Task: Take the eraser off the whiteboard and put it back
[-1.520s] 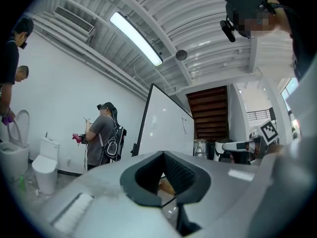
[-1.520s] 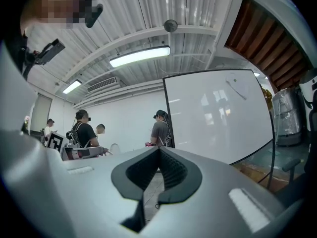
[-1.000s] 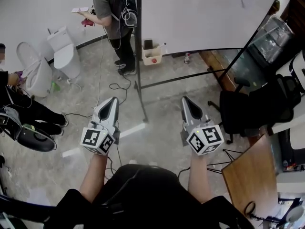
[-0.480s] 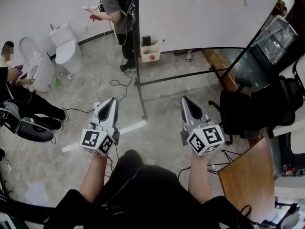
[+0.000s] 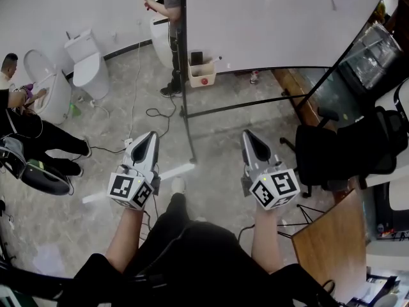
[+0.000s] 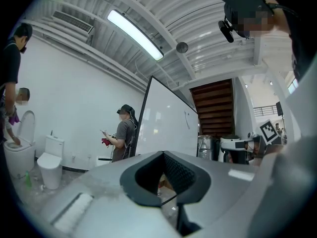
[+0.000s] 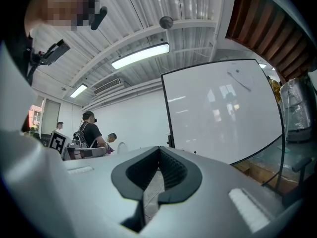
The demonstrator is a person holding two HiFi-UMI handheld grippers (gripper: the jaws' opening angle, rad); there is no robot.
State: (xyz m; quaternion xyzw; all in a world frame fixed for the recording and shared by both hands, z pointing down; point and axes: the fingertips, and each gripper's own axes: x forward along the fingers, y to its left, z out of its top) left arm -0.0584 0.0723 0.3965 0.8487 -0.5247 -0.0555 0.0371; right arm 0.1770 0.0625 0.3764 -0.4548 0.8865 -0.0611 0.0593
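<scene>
The whiteboard takes up the far side of the room, a big blank sheet in a black frame on a floor stand, well apart from the person holding the grippers. Between them lies open grey floor, with a loose cable near the stand's foot. Another person stands at the board's left edge, busy with something else.

The left gripper and the right gripper are held out level, side by side, both pointing toward the board and neither near it. Each gripper's own view shows the same thing. The left fingers are pressed together at the tips with nothing between them, and the right fingers are likewise closed and empty.

Low at the board's left corner sits a small cream box. Just above it, against the frame, is a small dark block that I take to be the eraser, though it is too small from here to be sure. It looks untouched, in its place on the board.

To my eye this is the walk-up, before any picking. The next move calls for closing the gap to that lower left corner and choosing one gripper. Its fingers then need to spread wider than the block and line up squarely on its sides before squeezing.
</scene>
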